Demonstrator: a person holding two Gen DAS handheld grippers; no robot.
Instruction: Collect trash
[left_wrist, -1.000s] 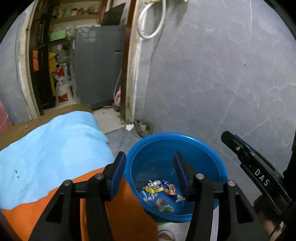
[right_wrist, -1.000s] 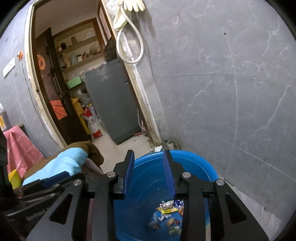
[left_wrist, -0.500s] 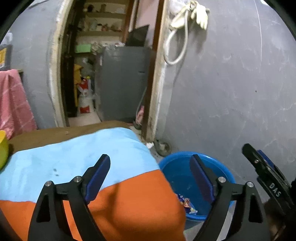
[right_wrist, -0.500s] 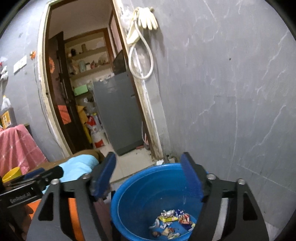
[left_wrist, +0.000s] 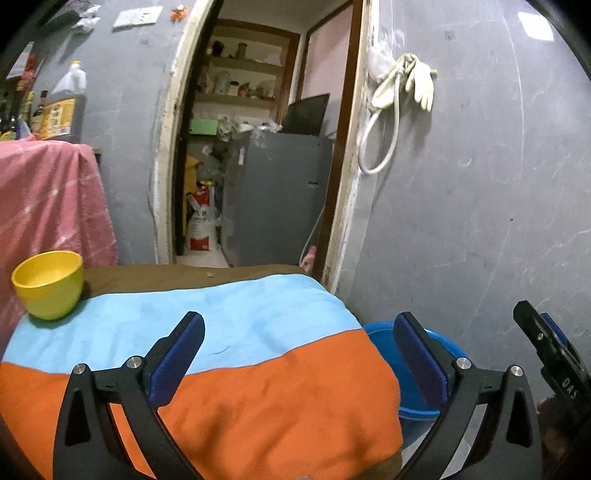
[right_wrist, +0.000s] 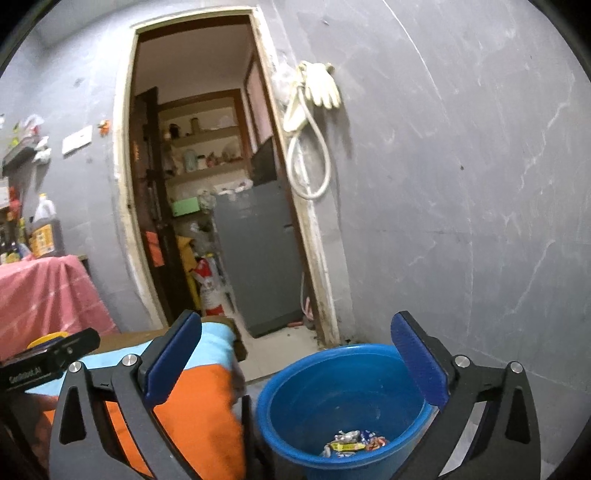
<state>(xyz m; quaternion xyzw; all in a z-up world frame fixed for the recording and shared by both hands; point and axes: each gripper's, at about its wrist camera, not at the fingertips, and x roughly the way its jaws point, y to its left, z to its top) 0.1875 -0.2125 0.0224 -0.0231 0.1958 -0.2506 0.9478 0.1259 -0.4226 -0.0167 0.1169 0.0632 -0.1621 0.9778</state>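
Observation:
A blue plastic basin (right_wrist: 343, 391) stands on the floor beside the table and holds several crumpled candy wrappers (right_wrist: 354, 441) at its bottom. Its rim also shows in the left wrist view (left_wrist: 384, 332), mostly hidden behind the table. My right gripper (right_wrist: 295, 362) is wide open and empty, held above the basin's near left side. My left gripper (left_wrist: 299, 358) is wide open and empty, held above the orange and light blue cloth (left_wrist: 240, 369) on the table. No wrapper shows on the cloth.
A yellow bowl (left_wrist: 48, 284) sits at the cloth's far left corner. A pink-draped stand (left_wrist: 48, 206) with bottles is at the left. A grey wall (right_wrist: 461, 203) rises right behind the basin, with an open doorway (left_wrist: 258, 166) to a storeroom beyond.
Both grippers opened wide and tilted up. The left one swung left, from over the basin to over the cloth. The right one pulled back, still over the basin.

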